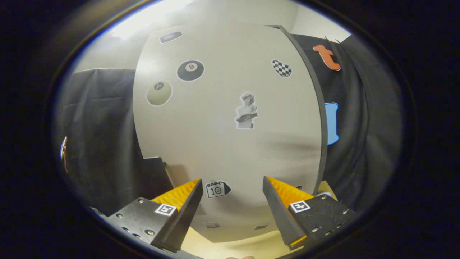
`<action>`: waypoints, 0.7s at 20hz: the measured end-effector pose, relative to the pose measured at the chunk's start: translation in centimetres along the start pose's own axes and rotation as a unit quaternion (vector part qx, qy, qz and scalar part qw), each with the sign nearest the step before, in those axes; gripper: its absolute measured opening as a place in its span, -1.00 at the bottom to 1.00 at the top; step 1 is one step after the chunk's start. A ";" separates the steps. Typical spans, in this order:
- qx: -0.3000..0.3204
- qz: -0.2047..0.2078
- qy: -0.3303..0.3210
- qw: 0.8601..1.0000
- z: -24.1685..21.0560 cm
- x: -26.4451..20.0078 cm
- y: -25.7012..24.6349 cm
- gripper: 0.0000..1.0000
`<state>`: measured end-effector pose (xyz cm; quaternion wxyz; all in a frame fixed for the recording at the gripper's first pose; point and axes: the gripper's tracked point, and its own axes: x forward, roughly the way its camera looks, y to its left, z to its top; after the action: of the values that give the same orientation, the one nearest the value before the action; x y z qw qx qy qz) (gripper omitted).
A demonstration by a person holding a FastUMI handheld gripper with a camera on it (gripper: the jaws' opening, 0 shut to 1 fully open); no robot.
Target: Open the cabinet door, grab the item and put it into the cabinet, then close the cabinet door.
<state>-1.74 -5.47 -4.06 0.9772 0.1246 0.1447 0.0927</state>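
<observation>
- The pale grey flat-panel cabinet door point(230, 144) stands upright straight ahead of the hand-held gripper point(231, 194), close, its dark edge point(320, 118) to the right of the fingers.
- The hand-held gripper is released, fingers spread wide, nothing between them.
- Stickers on the door: a black ball sticker point(190, 70) marked "8", a calendar sticker point(216, 189) just ahead between the fingers.
- The pale yellow surface point(230, 248) lies below the door.
</observation>
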 end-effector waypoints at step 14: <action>0.006 -0.013 0.000 1.000 0.1 5.3 1.0 0.97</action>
<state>3.12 -3.42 -5.12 0.9776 0.1285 0.1467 0.0796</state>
